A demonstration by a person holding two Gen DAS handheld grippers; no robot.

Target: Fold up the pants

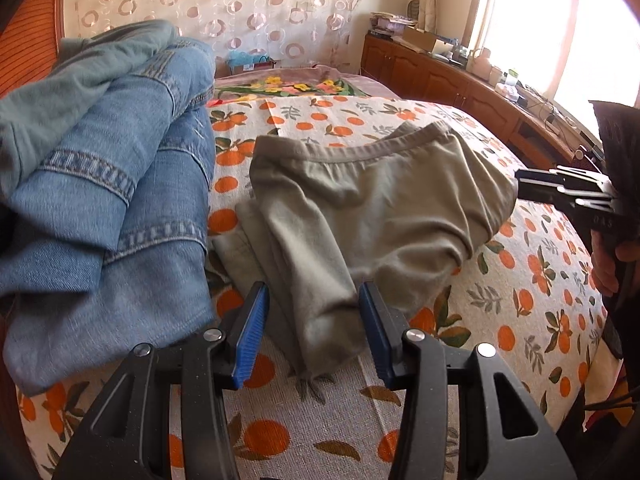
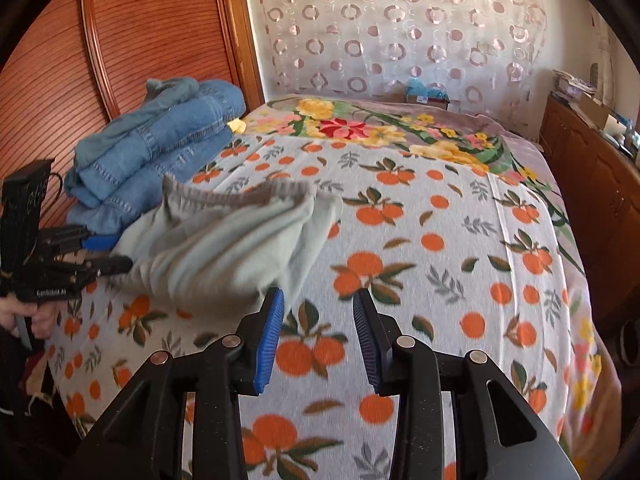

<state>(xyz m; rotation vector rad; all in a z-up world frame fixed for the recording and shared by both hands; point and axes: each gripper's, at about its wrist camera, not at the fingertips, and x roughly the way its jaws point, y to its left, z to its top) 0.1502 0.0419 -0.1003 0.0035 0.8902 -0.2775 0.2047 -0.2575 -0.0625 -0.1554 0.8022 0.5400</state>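
The grey-green pants (image 1: 360, 208) lie folded and rumpled on the orange-print bed sheet (image 1: 520, 280), waistband toward the far side. My left gripper (image 1: 314, 332) is open, and the folded leg end lies loosely between its blue pads (image 1: 252, 332). At the right edge of this view, my right gripper (image 1: 520, 187) points at the waist corner of the pants. In the right wrist view the right gripper (image 2: 318, 340) is open over bare sheet with nothing between its pads. There the pants (image 2: 224, 240) lie up and to the left, and the left gripper (image 2: 114, 254) sits at their left edge.
A stack of folded blue jeans (image 1: 108, 200) fills the bed's left side, close to my left gripper. A wooden headboard (image 2: 80, 60) stands behind the jeans (image 2: 160, 140). A floral blanket (image 2: 380, 124) covers the far bed. A cluttered wooden cabinet (image 1: 460, 80) runs under the window.
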